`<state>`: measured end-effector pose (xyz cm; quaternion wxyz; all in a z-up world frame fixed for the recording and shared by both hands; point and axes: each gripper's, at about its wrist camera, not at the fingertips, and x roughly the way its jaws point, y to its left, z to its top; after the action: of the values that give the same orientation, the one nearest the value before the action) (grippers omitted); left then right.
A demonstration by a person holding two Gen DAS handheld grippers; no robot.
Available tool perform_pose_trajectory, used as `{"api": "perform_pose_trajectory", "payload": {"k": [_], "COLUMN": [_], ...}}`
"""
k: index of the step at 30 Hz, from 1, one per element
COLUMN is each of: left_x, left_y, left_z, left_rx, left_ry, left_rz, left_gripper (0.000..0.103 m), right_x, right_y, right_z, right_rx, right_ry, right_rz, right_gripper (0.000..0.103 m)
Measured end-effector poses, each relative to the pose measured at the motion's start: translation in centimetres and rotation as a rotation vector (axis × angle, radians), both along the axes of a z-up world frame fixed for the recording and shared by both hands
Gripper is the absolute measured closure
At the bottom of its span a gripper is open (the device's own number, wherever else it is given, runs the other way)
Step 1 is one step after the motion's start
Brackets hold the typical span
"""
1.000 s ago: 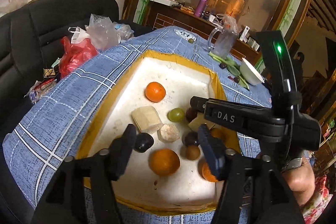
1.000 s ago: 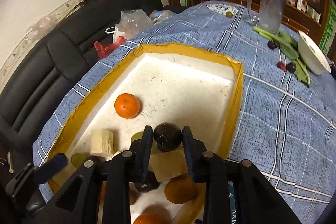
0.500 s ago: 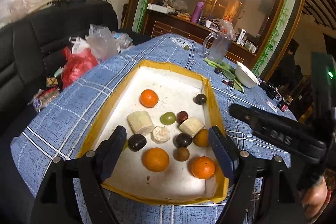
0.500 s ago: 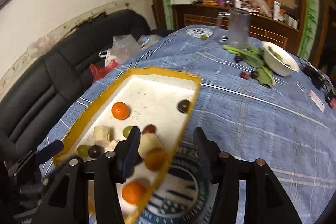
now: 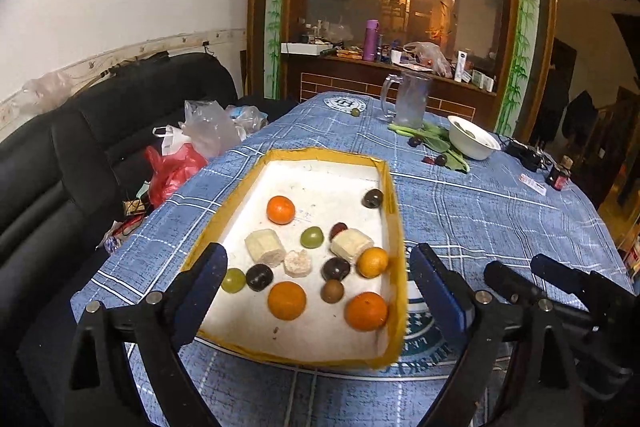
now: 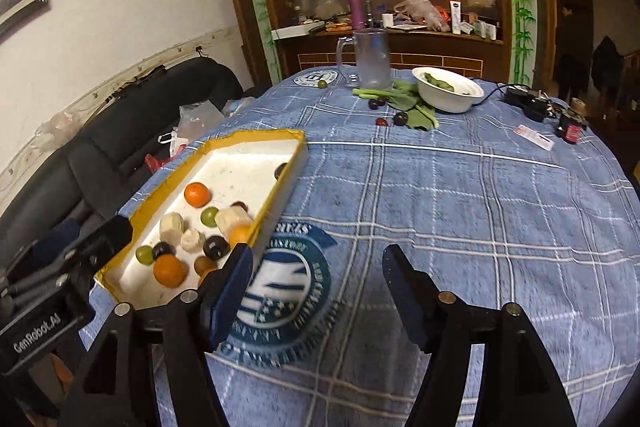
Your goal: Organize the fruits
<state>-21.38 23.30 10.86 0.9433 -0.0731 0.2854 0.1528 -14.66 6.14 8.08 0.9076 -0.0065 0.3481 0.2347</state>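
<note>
Nearest, the left tongs [image 5: 320, 283] and right tongs [image 6: 316, 287] both gape apart, holding nothing, above the blue-checked surface [image 6: 460, 207]. Just beyond lies the yellow-rimmed tray [image 5: 394, 227] holding the fruits [image 5: 316, 259]: oranges, grapes, dark plums, banana pieces. Farther off stand a white bowl [image 6: 448, 93] and glass jug [image 6: 370, 59].

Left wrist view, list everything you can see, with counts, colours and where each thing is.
tray: 1, yellow-rimmed white, near table edge
oranges: 4, orange, in tray
green grapes: 2, in tray
banana pieces: 3, pale, tray middle
dark fruits: 5, in tray
white bowl: 1, far side of table
glass jug: 1, clear, far end
plastic bags: several, red and clear, on sofa
left hand-held gripper: open, above tray
right hand-held gripper: open, over tablecloth
</note>
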Motion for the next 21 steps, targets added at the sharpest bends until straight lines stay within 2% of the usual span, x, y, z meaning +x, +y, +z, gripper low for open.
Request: {"api": "perform_pose_trajectory", "payload": {"k": [10, 21], "left_x": [-0.8, -1.3], "left_y": [-2.5, -3.2], "left_z": [0.8, 1.2], "left_rx": [0.046, 0.067], "left_ry": [-0.006, -0.022], "left_rz": [-0.023, -0.009], "left_gripper": [0.01, 0.009], "right_x": [-2.1, -3.5], "right_y": [-1.0, -0.9], "right_z": [0.2, 0.3], "right_rx": [-0.001, -0.003], "right_ry": [-0.032, -0.04], "right_rz": [0.001, 0.015], "right_gripper": [0.026, 0.025]}}
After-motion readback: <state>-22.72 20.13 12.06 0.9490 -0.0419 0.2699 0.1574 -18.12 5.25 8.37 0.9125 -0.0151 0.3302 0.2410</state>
